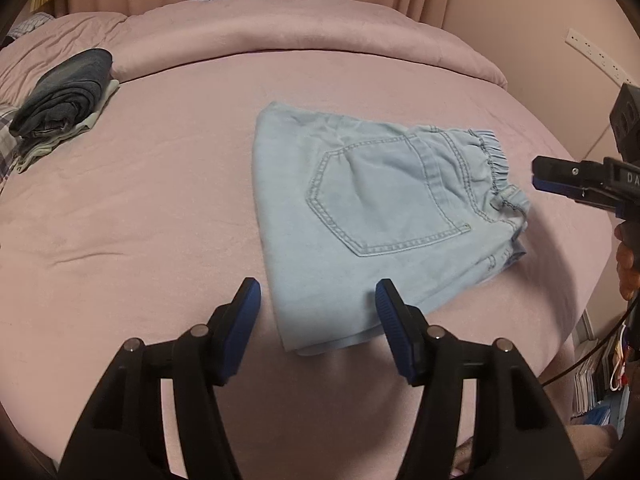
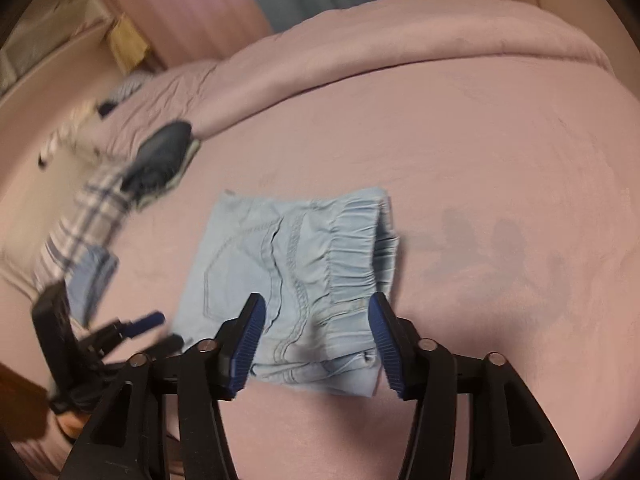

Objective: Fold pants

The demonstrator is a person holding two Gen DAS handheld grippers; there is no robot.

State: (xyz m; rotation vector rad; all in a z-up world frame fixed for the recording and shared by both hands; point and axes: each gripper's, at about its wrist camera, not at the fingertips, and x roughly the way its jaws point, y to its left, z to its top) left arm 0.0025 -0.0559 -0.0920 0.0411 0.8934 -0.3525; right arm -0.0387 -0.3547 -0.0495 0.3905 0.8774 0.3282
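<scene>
Pants of pale blue denim [image 1: 380,216], already folded into a compact packet, lie flat mid-bed on the pink bedspread [image 1: 160,184], elastic waistband toward the right edge. Soft, light and limp, they would likely sag unless pinched through all layers at a folded corner. Left gripper [image 1: 318,300] and right gripper [image 2: 316,316] both hover with jaws spread, holding nothing.

Soft, dim, pinkish indoor light is seen throughout. Strong fisheye bending and dark vignetting are shown at the edges. The right wrist view is smeared by motion blur; the left is sharper.
</scene>
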